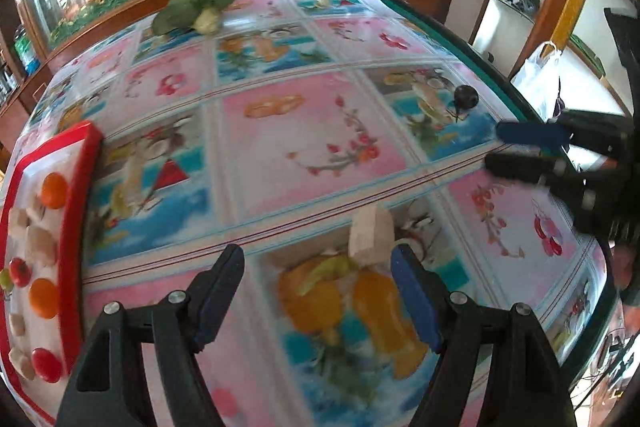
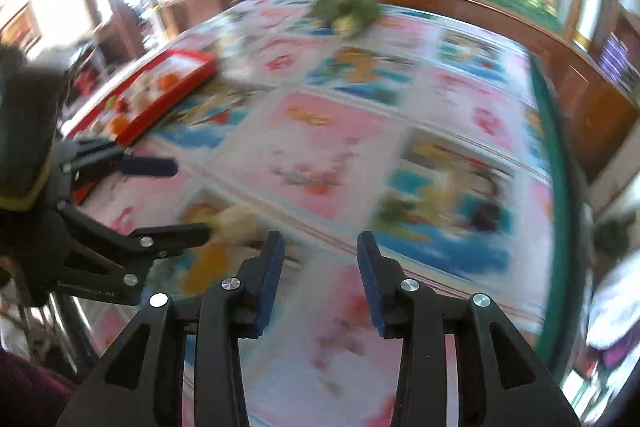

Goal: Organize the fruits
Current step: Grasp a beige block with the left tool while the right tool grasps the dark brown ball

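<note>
The table under its pink-and-blue fruit-print cloth fills my view. My red-rimmed tray sits at nine o'clock, with orange and red fruits inside. Broccoli lies at eleven o'clock, far across. My left gripper stands wide apart, empty, a pale wedge just beyond it. My right gripper is parted, nothing between. A dark round fruit rests at two o'clock.

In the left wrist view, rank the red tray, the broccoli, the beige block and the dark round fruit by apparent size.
1. red tray, though partly cut off by the frame edge
2. broccoli
3. beige block, which lies nearest the camera, so its true rank is unsure
4. dark round fruit
</note>
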A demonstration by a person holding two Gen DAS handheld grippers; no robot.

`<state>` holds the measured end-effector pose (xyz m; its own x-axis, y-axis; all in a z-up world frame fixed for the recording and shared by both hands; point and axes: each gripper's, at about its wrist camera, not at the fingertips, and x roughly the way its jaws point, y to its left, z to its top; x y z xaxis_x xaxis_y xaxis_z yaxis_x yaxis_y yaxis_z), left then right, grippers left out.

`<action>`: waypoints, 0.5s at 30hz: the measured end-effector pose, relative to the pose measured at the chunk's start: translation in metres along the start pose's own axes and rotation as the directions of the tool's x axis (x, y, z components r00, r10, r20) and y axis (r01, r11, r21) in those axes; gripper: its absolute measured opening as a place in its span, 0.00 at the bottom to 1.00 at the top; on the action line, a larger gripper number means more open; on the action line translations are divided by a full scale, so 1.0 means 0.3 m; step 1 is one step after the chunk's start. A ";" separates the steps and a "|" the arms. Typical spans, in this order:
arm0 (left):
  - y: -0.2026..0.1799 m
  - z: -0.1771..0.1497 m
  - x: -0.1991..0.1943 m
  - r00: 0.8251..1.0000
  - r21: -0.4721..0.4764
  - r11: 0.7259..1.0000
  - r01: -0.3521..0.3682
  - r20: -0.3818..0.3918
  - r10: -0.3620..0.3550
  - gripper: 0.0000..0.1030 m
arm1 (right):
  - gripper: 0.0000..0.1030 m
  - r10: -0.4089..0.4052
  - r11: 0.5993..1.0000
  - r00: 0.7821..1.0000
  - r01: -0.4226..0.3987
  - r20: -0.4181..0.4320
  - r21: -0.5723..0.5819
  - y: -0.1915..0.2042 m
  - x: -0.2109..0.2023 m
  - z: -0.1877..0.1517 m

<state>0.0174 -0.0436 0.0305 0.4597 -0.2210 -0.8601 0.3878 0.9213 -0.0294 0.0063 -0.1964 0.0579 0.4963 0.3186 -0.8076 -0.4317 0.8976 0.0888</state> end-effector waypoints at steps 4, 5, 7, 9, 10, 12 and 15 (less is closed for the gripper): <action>-0.041 -0.001 0.039 1.000 -0.001 1.000 0.007 -0.028 -0.007 0.76 | 0.38 -0.061 0.993 0.998 0.061 -0.001 0.102 -0.150 -0.024 -0.031; -0.051 -0.003 0.047 0.999 0.001 1.000 0.001 -0.033 -0.001 0.76 | 0.38 -0.071 0.988 0.997 0.070 0.001 0.135 -0.189 -0.024 -0.039; -0.065 -0.005 0.058 0.999 -0.001 1.000 -0.002 -0.040 0.002 0.76 | 0.41 -0.072 0.981 0.997 0.071 -0.002 0.180 -0.241 -0.014 -0.044; -0.070 -0.008 0.061 0.999 -0.006 1.000 -0.010 -0.037 0.010 0.76 | 0.42 -0.074 0.977 0.997 0.075 -0.008 0.199 -0.276 0.009 -0.038; -0.072 -0.008 0.062 0.999 -0.007 1.000 -0.014 -0.036 0.014 0.76 | 0.42 -0.089 0.976 0.996 0.090 -0.014 0.198 -0.285 0.027 -0.027; -0.072 -0.008 0.062 0.999 -0.013 1.000 -0.017 -0.034 0.017 0.76 | 0.42 -0.096 0.976 0.995 0.094 0.000 0.198 -0.301 0.042 -0.011; -0.063 -0.008 0.059 0.999 -0.035 0.999 -0.013 -0.030 0.012 0.76 | 0.43 -0.092 0.975 0.996 0.090 0.004 0.205 -0.316 0.081 0.027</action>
<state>0.0163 -0.0641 0.0145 0.4400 -0.1997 -0.8755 0.3535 0.9348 -0.0356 0.0655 -0.2711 0.0346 0.5369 0.2354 -0.8102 -0.2222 0.9658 0.1333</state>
